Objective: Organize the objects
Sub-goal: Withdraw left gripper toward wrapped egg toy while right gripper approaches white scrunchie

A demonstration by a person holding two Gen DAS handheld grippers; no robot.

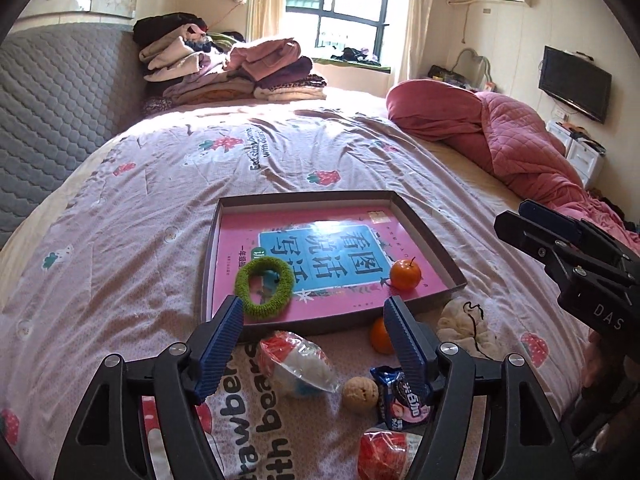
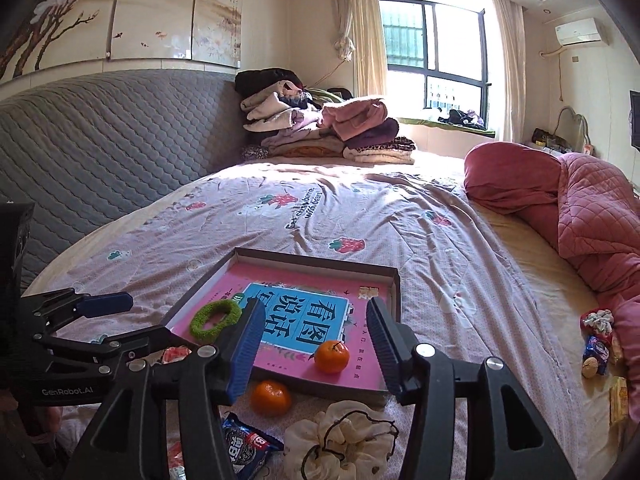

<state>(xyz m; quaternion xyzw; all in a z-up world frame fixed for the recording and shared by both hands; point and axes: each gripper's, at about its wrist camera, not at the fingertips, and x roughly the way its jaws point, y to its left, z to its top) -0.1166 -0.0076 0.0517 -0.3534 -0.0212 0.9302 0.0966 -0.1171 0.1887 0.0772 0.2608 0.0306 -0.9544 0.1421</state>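
Observation:
A shallow cardboard box (image 1: 424, 226) (image 2: 394, 280) lies on the bed with a pink book inside. On the book sit a green scrunchie (image 1: 264, 288) (image 2: 216, 318) and an orange (image 1: 406, 275) (image 2: 331, 356). In front of the box lie a second orange (image 1: 380, 336) (image 2: 271, 398), a cream scrunchie (image 1: 464, 320) (image 2: 340, 440), a walnut (image 1: 361, 394), a blue snack packet (image 1: 394, 396) (image 2: 244, 444) and a wrapped red-white toy (image 1: 296, 360). My left gripper (image 1: 316, 344) is open above these items. My right gripper (image 2: 316, 348) is open over the box's near edge. Both are empty.
Another red wrapped item (image 1: 382, 454) lies near the bottom edge. Folded clothes (image 1: 232, 72) are piled at the head of the bed. A pink quilt (image 1: 520, 140) lies along the right side, with small items (image 2: 598, 344) beside it. A grey padded headboard (image 1: 60, 100) is on the left.

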